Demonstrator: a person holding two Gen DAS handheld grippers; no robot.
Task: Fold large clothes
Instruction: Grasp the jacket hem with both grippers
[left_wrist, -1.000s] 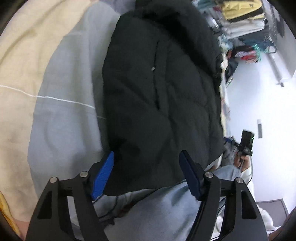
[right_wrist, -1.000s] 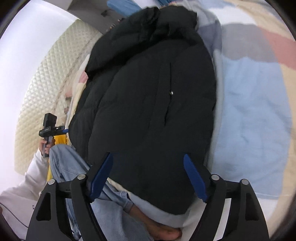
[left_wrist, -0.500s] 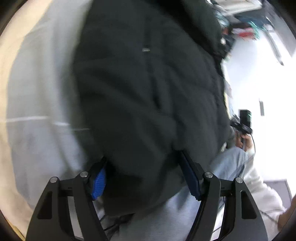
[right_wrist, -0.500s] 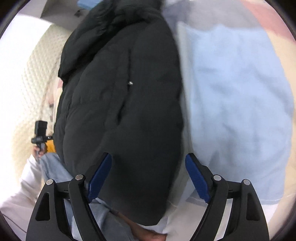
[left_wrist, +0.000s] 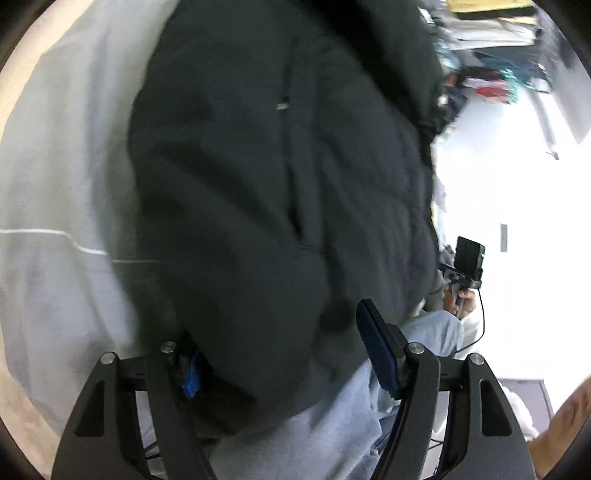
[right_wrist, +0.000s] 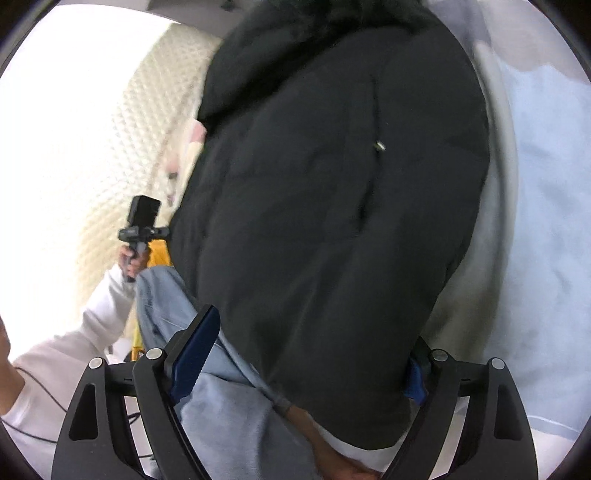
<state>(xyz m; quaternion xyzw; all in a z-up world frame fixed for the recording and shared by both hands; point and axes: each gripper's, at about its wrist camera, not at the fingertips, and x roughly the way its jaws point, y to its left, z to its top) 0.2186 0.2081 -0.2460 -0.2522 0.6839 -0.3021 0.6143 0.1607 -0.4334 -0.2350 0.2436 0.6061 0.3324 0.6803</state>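
Note:
A big black puffer jacket (left_wrist: 280, 192) (right_wrist: 332, 206) lies flat on the bed, zip up, and fills both views. My left gripper (left_wrist: 284, 332) sits low at its near hem with the jaws wide apart. The hem bulges between them and hides the left blue pad, while the right finger (left_wrist: 376, 354) stands free of the cloth. My right gripper (right_wrist: 310, 328) is at the hem's other corner with its jaws opening. Its left finger (right_wrist: 192, 354) is clear, and the right pad is mostly hidden behind the jacket's edge. Neither gripper pinches the fabric.
A pale grey-blue sheet (left_wrist: 66, 206) (right_wrist: 546, 229) and cream bedding lie under the jacket. A person's leg in light jeans (left_wrist: 343, 424) (right_wrist: 207, 417) is under the near hem. A white-sleeved hand holds a black handled device (right_wrist: 142, 221) (left_wrist: 467, 258). Clothes pile up on a rack (left_wrist: 491, 40).
Both grippers have sunk and closed in on the jacket's near hem, which now covers one pad of each. The right jaws stand a little wider.

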